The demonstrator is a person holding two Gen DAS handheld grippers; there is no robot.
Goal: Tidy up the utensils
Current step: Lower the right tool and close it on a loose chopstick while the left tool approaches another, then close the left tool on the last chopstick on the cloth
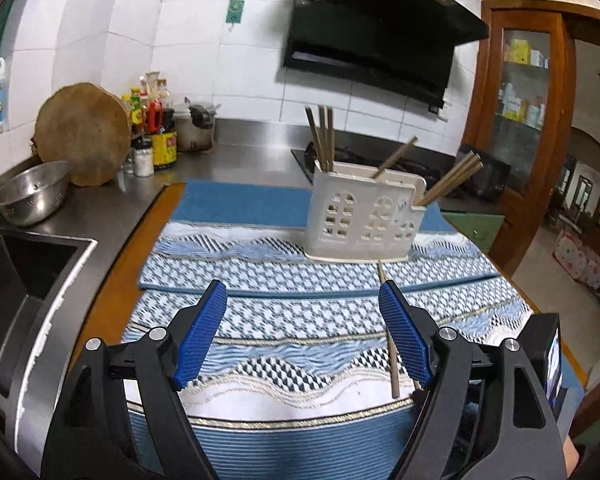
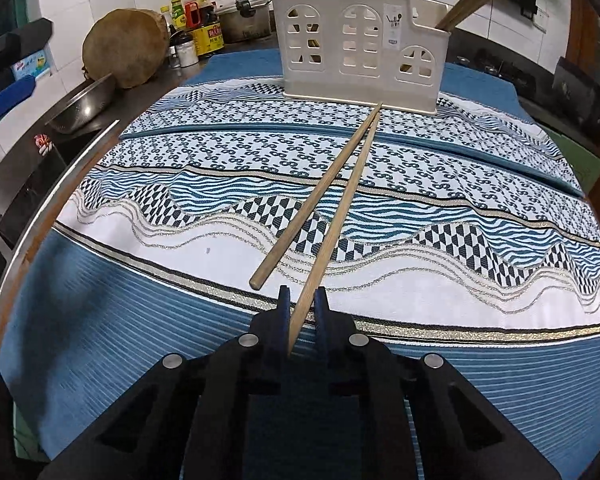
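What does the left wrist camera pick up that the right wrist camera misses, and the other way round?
Only the left wrist view shows the black range hood, the wooden cabinet and the wide-open left gripper. Only the right wrist view shows both loose chopsticks lying on the patterned mat, with the right gripper around the nearer one. Both share the white utensil holder, the round chopping board and the steel bowl.

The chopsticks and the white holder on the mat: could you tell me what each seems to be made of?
The chopsticks look like bare wood or bamboo: matte tan, no shine. The holder looks like moulded plastic: smooth off-white walls with neat window cut-outs. The mat looks like woven fabric, with ribbed weave and glittery thread.
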